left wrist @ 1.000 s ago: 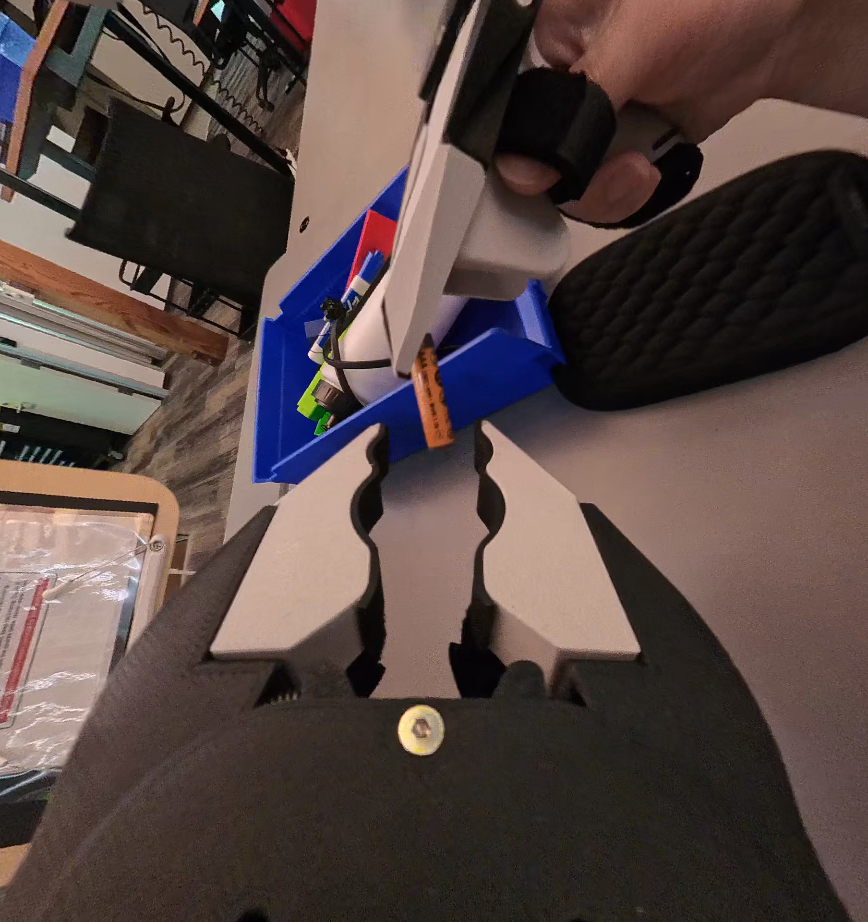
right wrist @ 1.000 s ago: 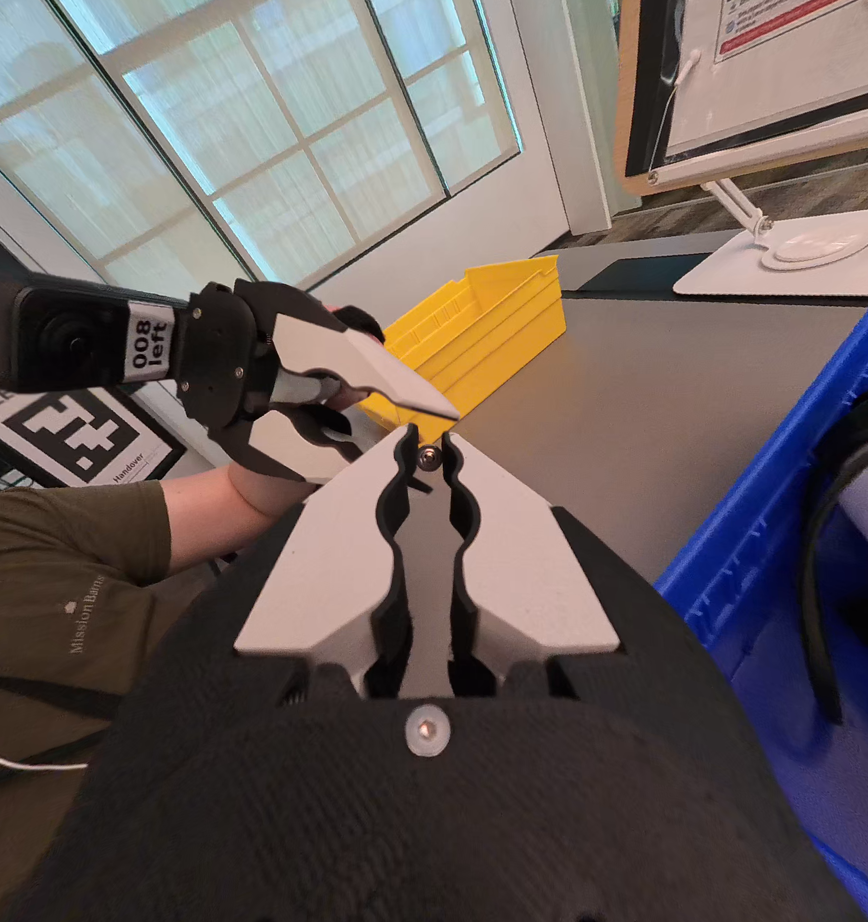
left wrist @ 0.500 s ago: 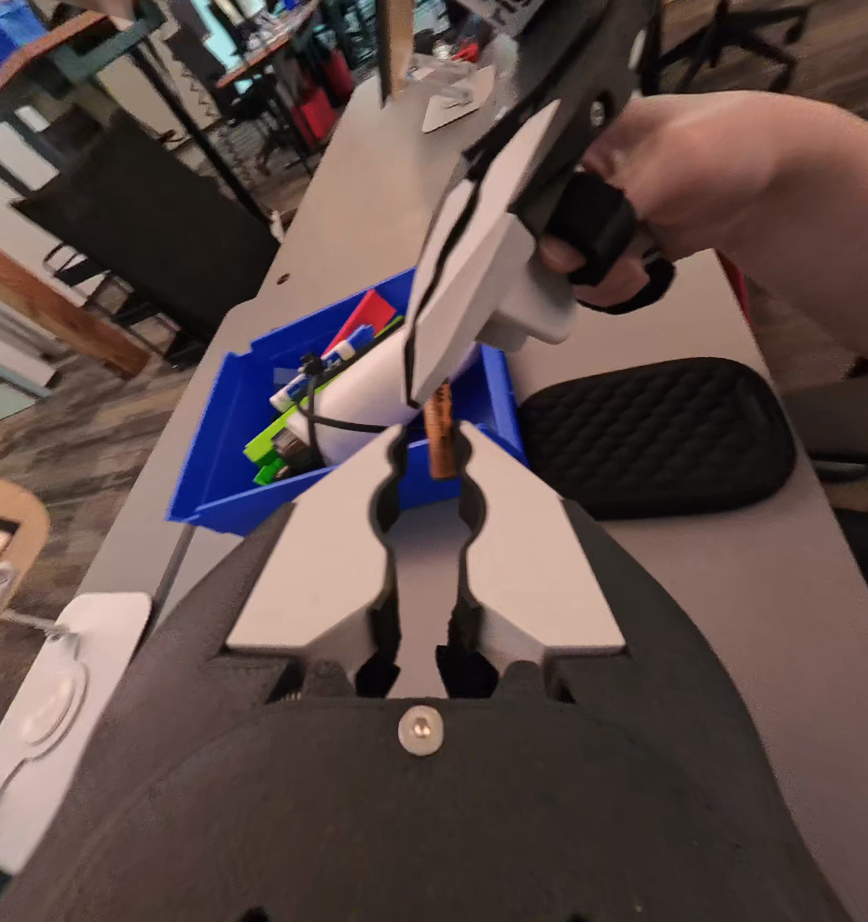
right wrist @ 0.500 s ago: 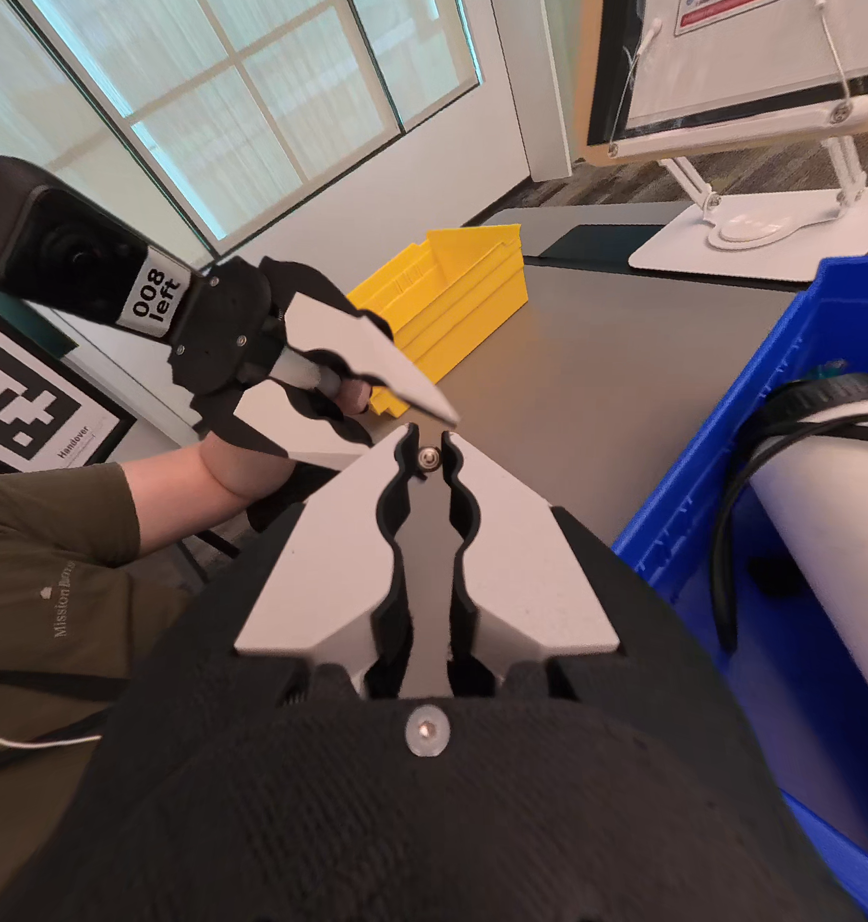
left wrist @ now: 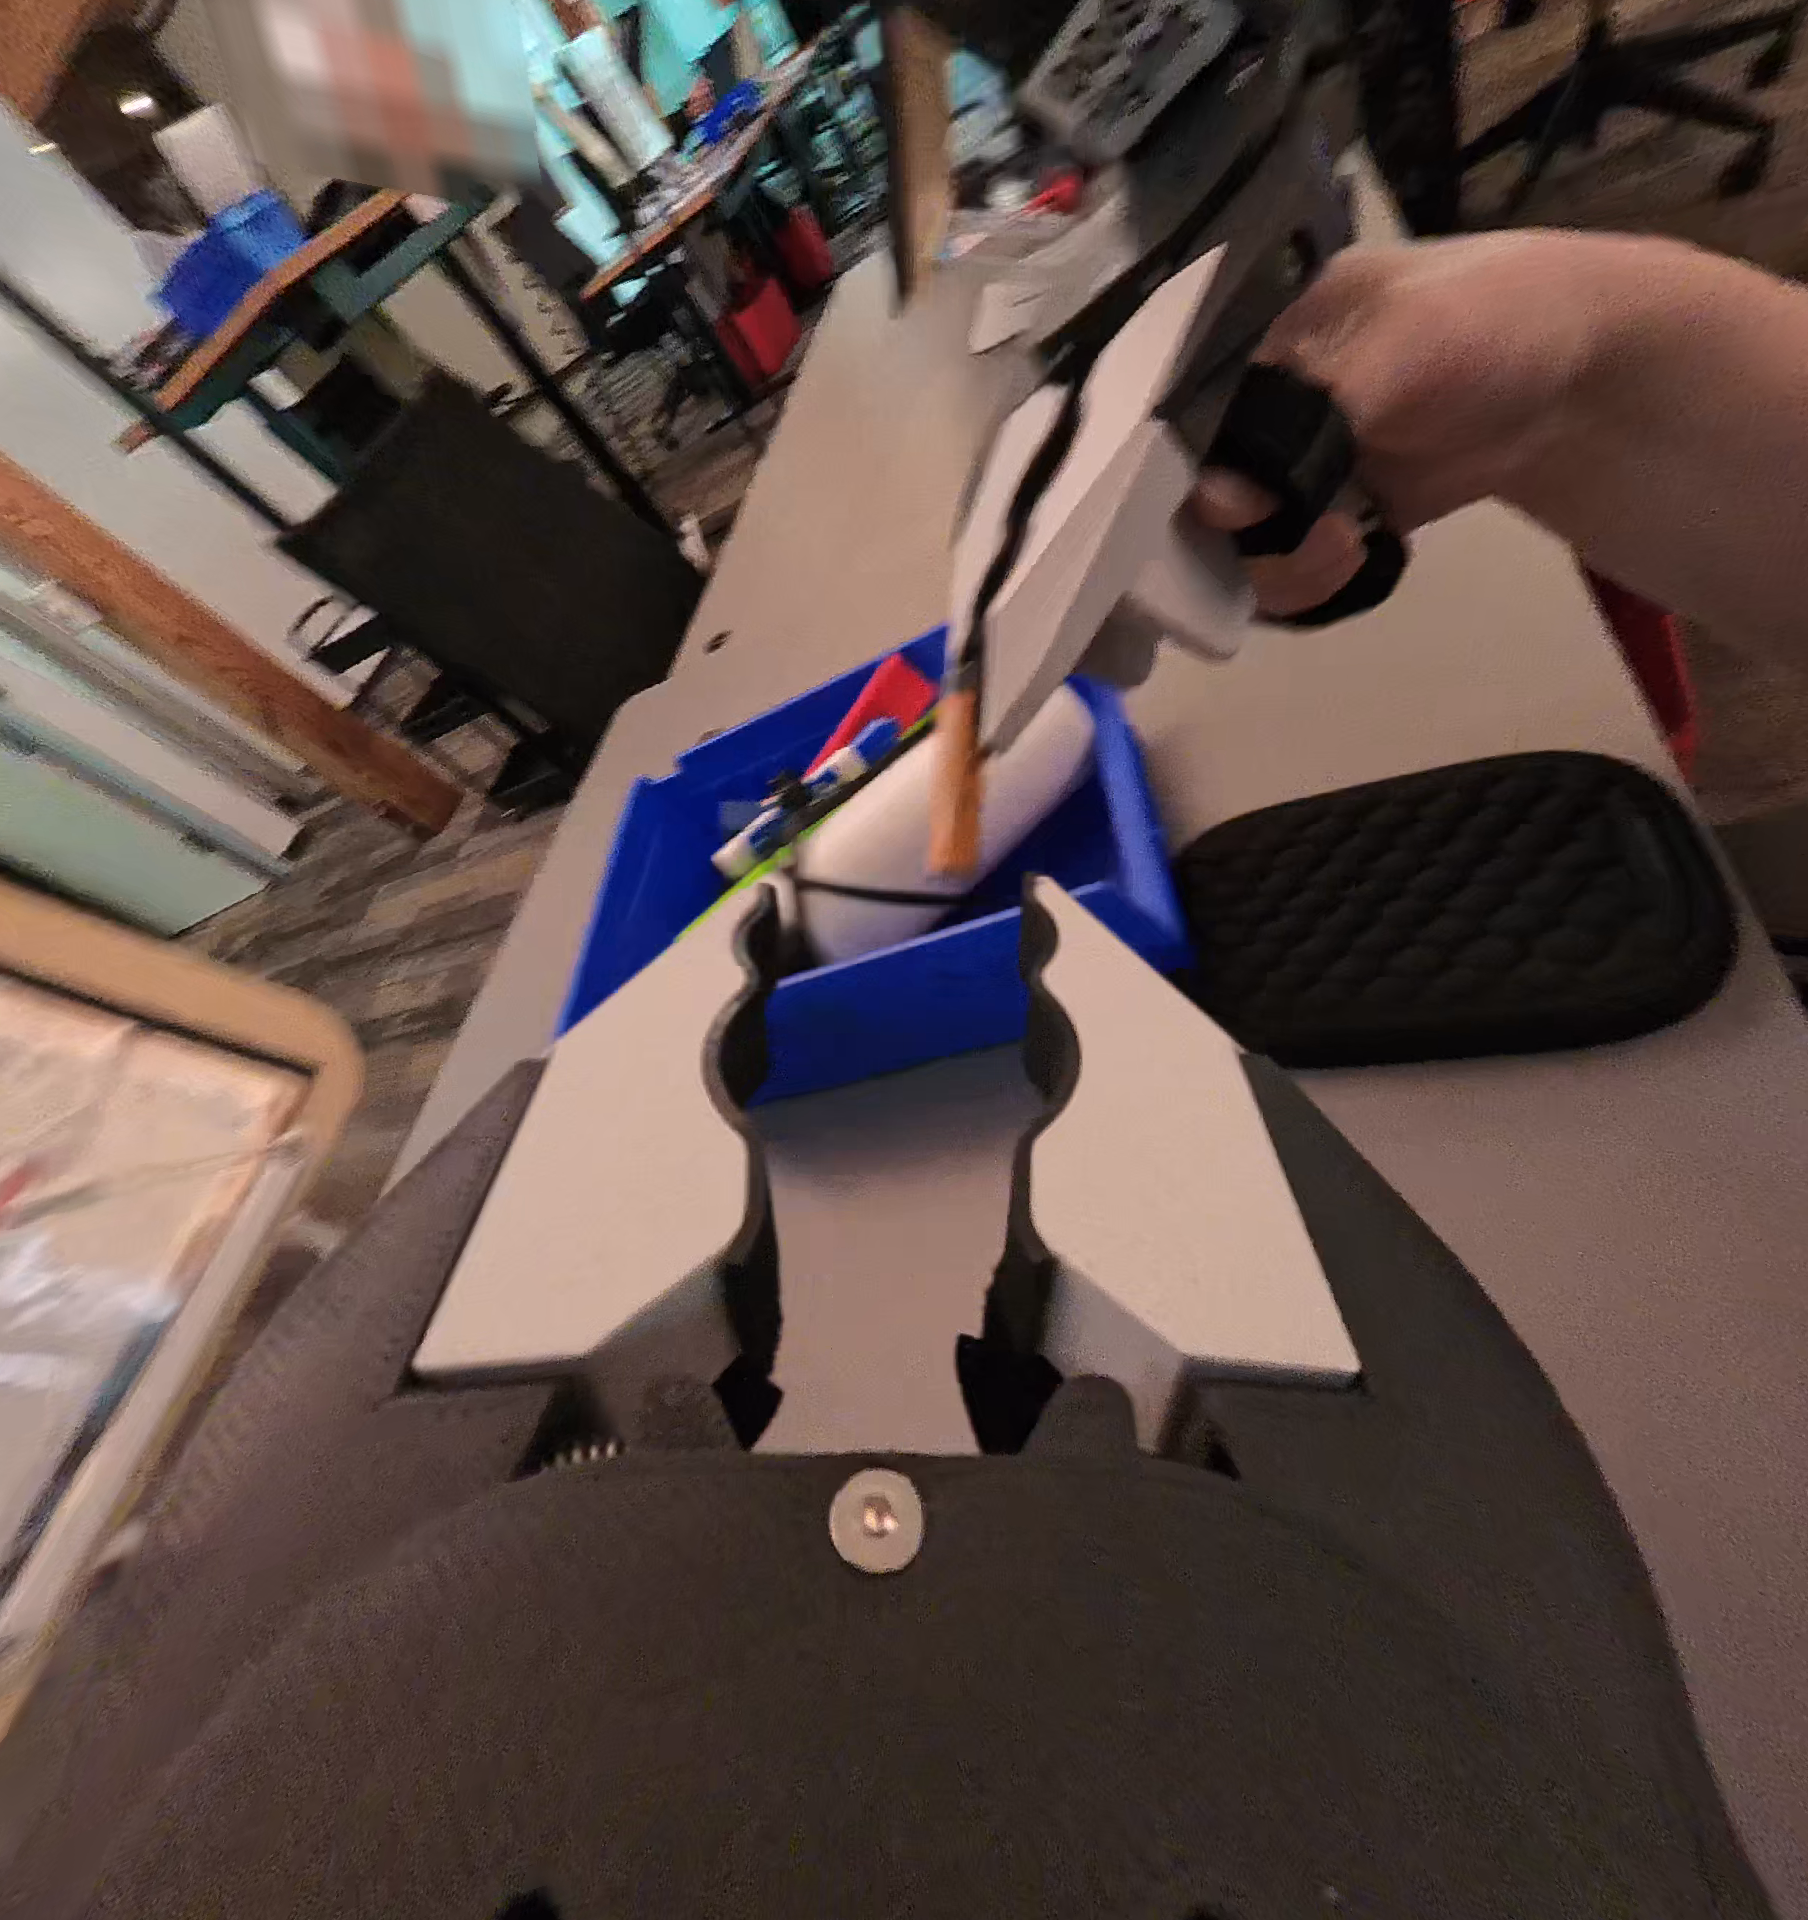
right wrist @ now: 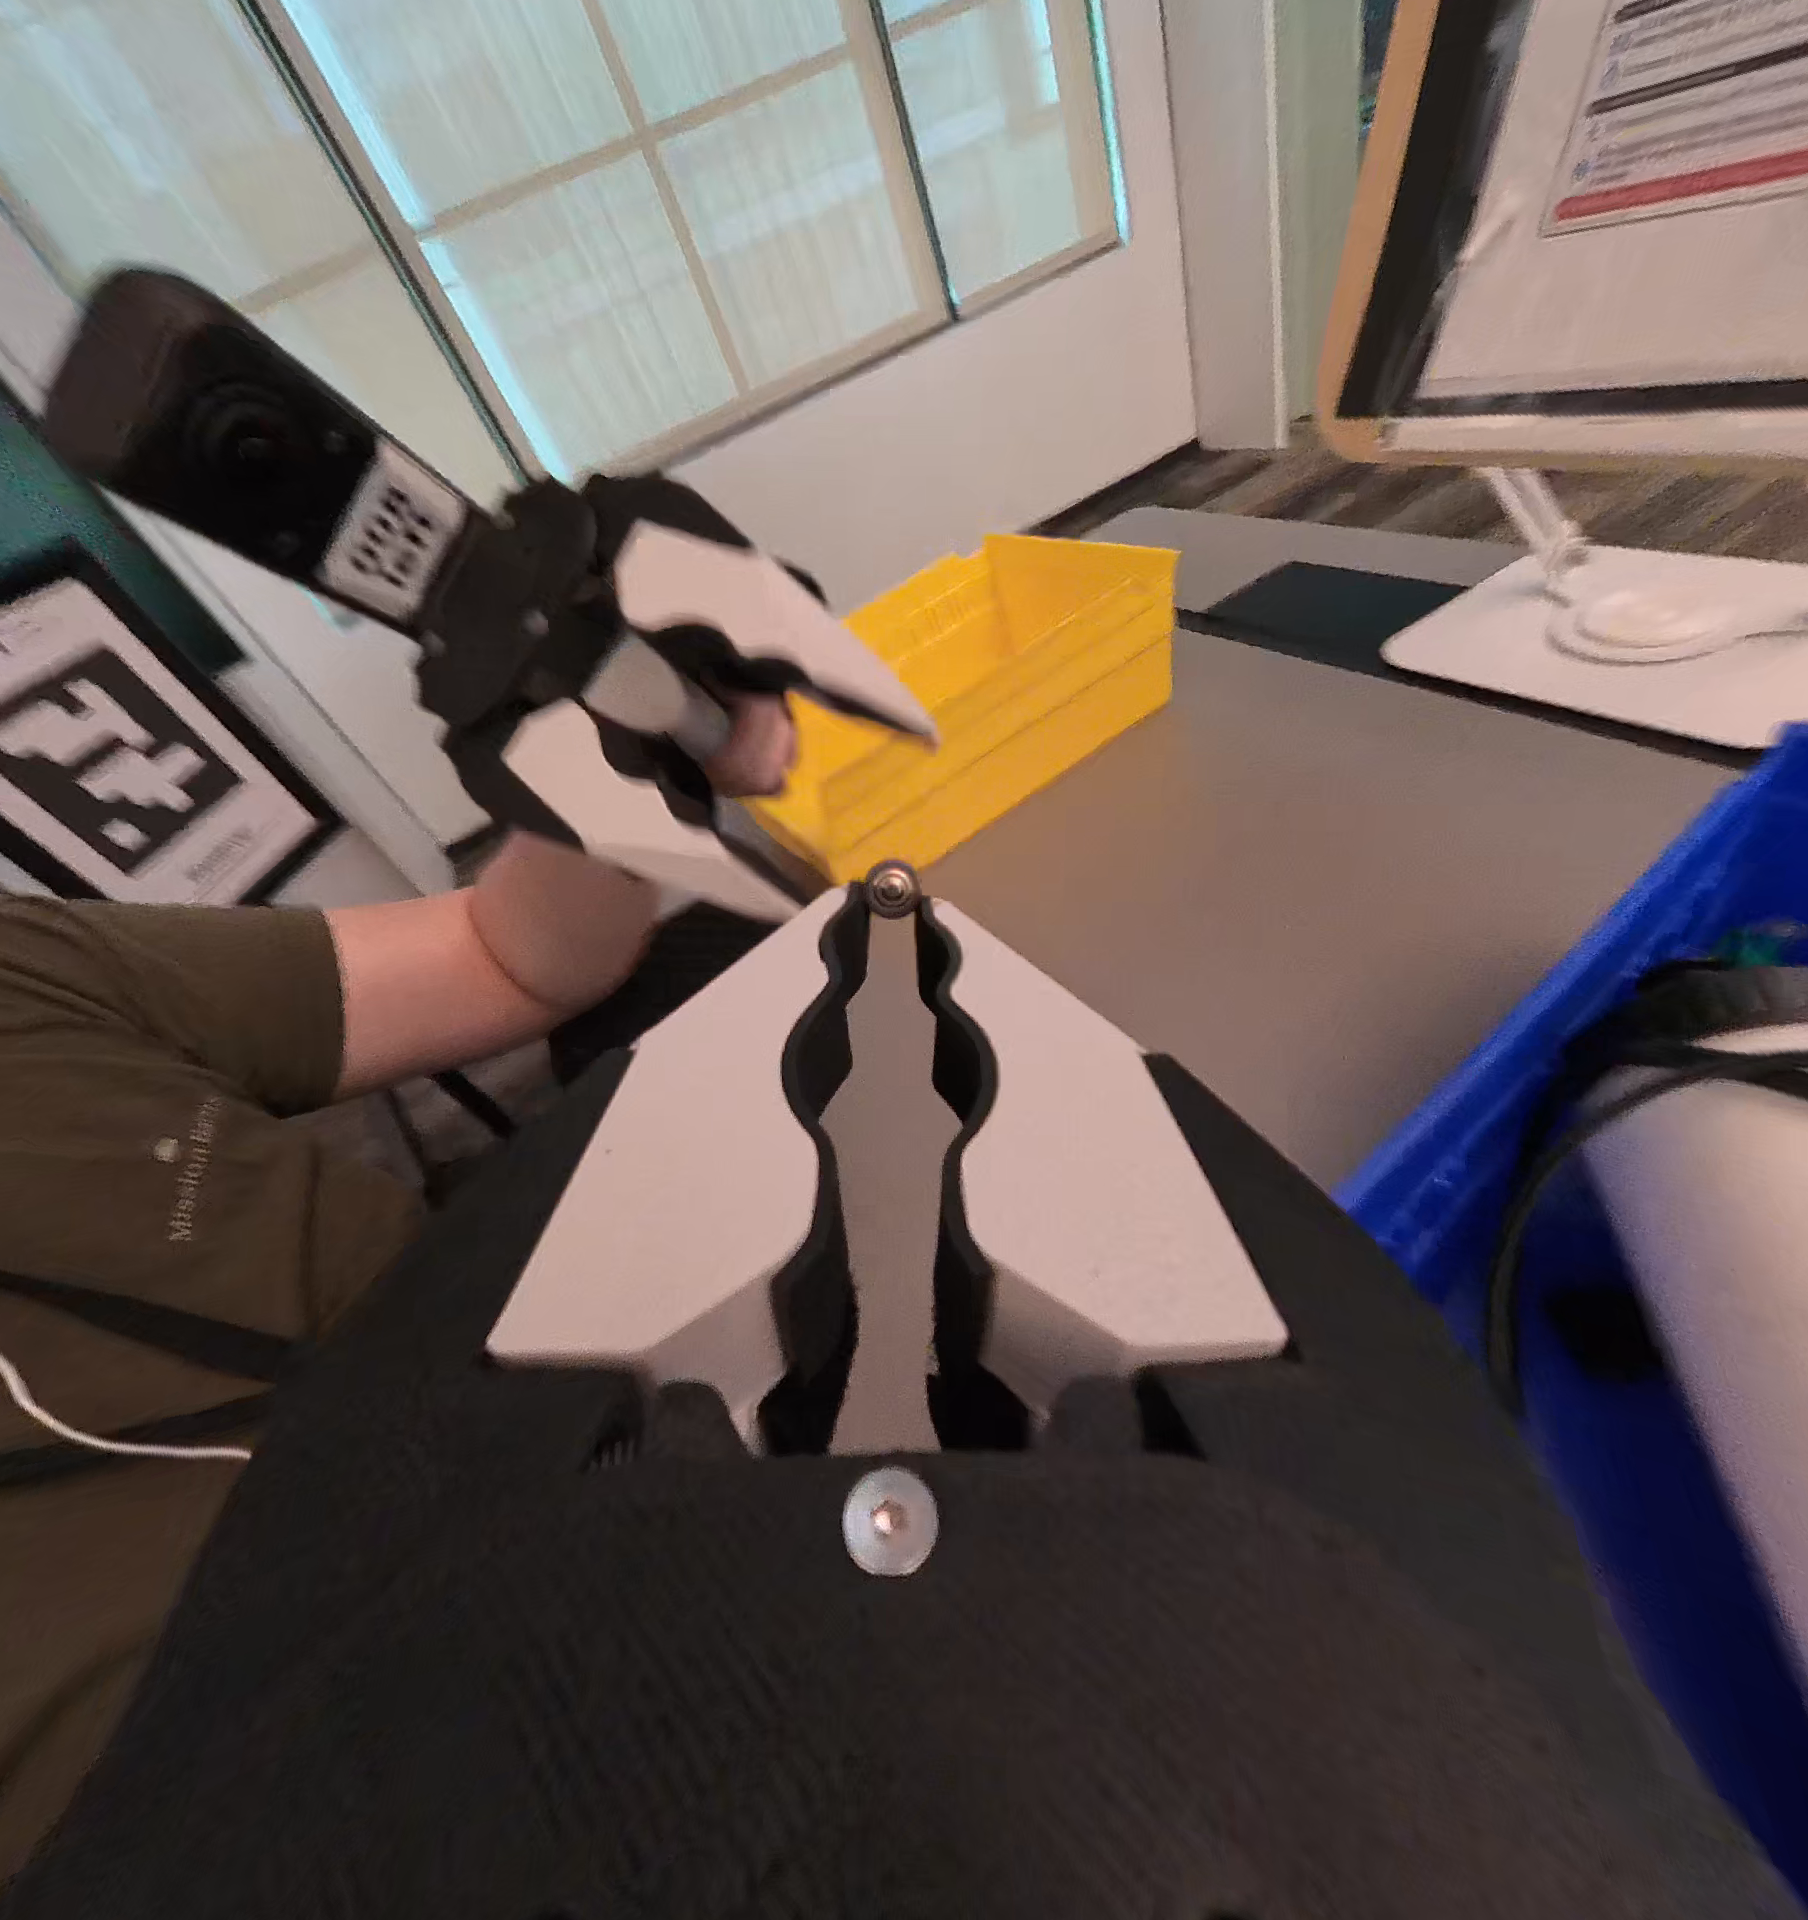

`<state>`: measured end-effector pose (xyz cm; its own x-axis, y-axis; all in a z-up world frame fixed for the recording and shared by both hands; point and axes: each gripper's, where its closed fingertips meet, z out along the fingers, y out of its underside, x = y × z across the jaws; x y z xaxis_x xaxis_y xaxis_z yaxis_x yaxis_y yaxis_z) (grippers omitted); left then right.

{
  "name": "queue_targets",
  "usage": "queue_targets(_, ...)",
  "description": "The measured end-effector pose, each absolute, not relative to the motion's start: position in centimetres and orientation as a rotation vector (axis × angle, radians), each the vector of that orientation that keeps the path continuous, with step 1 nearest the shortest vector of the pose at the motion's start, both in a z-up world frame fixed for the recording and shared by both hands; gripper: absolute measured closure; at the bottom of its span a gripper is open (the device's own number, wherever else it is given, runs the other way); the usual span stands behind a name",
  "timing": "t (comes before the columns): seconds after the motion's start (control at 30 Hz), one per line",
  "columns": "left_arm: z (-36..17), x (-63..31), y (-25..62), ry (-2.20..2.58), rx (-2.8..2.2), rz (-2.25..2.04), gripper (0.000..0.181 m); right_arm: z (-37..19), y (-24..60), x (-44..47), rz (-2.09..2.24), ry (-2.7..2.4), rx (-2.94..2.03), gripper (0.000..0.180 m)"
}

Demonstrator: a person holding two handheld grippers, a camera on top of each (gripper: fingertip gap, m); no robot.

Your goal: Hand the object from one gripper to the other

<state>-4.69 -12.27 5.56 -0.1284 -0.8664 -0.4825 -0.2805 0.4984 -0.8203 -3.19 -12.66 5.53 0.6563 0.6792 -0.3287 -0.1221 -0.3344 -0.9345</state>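
A small orange-brown cylinder (left wrist: 954, 790) hangs from the tips of my right gripper (left wrist: 967, 675), above the blue bin (left wrist: 879, 997). In the right wrist view it shows end-on as a small round metal tip (right wrist: 892, 888) pinched between my right gripper's (right wrist: 892, 906) shut fingers. My left gripper (left wrist: 895, 920) is open wide and empty, its tips just below and short of the cylinder. In the right wrist view the left gripper (right wrist: 858, 810) is held by a hand, open, up and to the left of the cylinder.
The blue bin holds a white roll (left wrist: 879, 852), markers and other items; it also shows in the right wrist view (right wrist: 1658, 987). A black quilted pad (left wrist: 1451, 914) lies beside it. A yellow bin (right wrist: 1035, 665) and a framed board on a white stand (right wrist: 1606, 208) are on the grey table. Both grippers' tips are close together, under 4 cm apart.
My left gripper has opened wider and drawn back. The cylinder, which was at its fingertips half a second ago, is now farther off and higher, still in the right gripper.
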Motion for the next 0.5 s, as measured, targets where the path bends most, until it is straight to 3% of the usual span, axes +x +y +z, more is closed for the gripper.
queue_targets(0.23,10.6,-17.8,-1.9,1.388,-1.283,-0.520,0.137,1.4,-7.5,8.2,0.336,-0.419,-2.175,0.172)
queue_targets(0.37,8.7,-28.6,4.2,1.218,-1.486,-0.289,0.137,0.1,-3.3,12.5,0.021,-0.453,-2.209,0.172)
queue_targets(0.5,5.2,-37.6,6.9,1.022,-1.701,-0.233,0.135,-1.7,0.6,14.2,0.046,-0.426,-2.249,0.172)
